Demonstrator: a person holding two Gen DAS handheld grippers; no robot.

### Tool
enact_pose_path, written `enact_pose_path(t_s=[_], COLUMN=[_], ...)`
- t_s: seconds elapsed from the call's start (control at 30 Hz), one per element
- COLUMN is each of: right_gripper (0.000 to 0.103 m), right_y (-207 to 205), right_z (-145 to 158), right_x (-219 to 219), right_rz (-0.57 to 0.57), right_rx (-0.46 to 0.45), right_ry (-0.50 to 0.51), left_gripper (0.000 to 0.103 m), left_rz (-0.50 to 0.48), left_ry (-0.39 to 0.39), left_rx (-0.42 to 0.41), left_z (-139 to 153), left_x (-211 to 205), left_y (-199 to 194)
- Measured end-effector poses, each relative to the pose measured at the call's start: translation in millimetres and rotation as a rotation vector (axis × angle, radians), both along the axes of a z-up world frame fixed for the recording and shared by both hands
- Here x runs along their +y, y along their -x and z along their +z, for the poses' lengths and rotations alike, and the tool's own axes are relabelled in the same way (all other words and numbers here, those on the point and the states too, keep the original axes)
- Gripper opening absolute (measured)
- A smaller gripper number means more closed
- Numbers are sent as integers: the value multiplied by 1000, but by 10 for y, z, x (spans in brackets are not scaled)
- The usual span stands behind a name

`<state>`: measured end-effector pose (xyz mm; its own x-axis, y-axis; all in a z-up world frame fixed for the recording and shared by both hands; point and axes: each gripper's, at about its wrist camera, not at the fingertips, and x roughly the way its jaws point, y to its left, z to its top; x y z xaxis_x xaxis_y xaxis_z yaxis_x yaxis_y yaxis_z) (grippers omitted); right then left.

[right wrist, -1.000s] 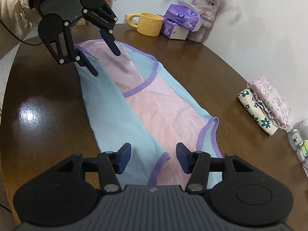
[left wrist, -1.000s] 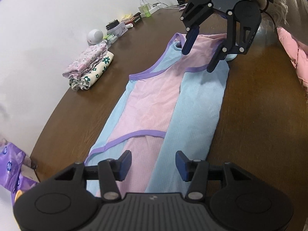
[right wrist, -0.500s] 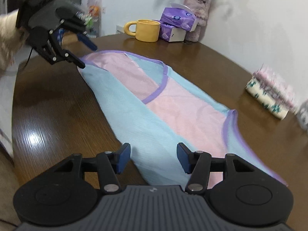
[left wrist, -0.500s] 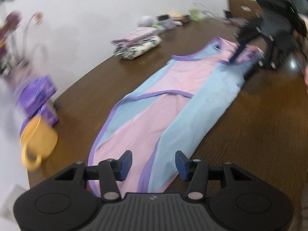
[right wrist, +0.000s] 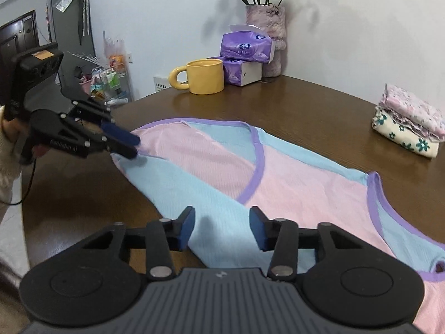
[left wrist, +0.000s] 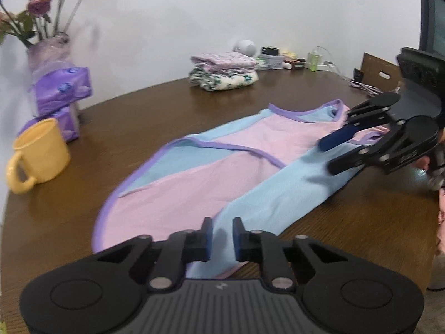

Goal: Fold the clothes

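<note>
A pink and light-blue sleeveless garment (left wrist: 222, 161) with purple trim lies flat on the brown table (left wrist: 361, 222), one long side folded over the middle. My left gripper (left wrist: 222, 236) is low at the hem end. Its jaws are closing to a narrow gap with the blue fold's edge between them, and the pads do not press on it. In the right wrist view the left gripper (right wrist: 132, 146) sits at the garment (right wrist: 278, 172) corner. My right gripper (right wrist: 221, 228) is at the neckline end, its jaws closing but still wide over the blue fold. From the left wrist view the right gripper (left wrist: 324, 156) is low over that end.
A yellow mug (left wrist: 41, 153), purple tissue packs (left wrist: 62, 91) and a flower vase (right wrist: 265, 22) stand at one table end. A folded floral stack (left wrist: 222, 72) lies near the wall, with small items (left wrist: 278, 58) behind it. A sleeved hand (right wrist: 8, 139) holds the left gripper.
Both grippers rolled and shifted along the table's near side to the garment's ends. The left jaws narrowed a lot, the right jaws a little. The garment lies as before.
</note>
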<state>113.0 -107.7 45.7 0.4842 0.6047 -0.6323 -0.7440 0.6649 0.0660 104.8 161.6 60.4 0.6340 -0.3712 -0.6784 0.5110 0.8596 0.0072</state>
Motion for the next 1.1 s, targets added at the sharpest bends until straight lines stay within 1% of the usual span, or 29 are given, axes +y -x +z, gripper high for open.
enact_pose_path(t_s=[0.07,0.2,0.33,0.53,0.7,0.93,1.03,1.1], right_gripper=[36,36,36,36,37,36,36,36], right_y=[-21,-30,-12,-55,-102,-141,-140,-126], right_z=[-49,-169,-254,-301,-318,-346,-349,-326], right_x=[123,283,266,-51,-380,-788,-884,-906], right_rz=[2,-3,-21,-95,-181,-298,-334,-348], right_rx=[2,-6,-22,-14,-25,-32,-34,-43], right_ry=[6,32,58,33,22,-12,-24,-43], left_gripper=[12,12,12,12,12,12,13,13], left_rz=[-8,12,33,66,85,104,122,109], left_ry=[9,36,63,104,108,83,44,36], left_rx=[17,33,30,18,-1,-13,-9,-29], left_z=[-64,-175,-201,-235,-253,-249,-216,-155], left_x=[-70,-48,16,80,68,11,-48,-147], left_y=[-41,-84,-62,-29,8,34,21,5])
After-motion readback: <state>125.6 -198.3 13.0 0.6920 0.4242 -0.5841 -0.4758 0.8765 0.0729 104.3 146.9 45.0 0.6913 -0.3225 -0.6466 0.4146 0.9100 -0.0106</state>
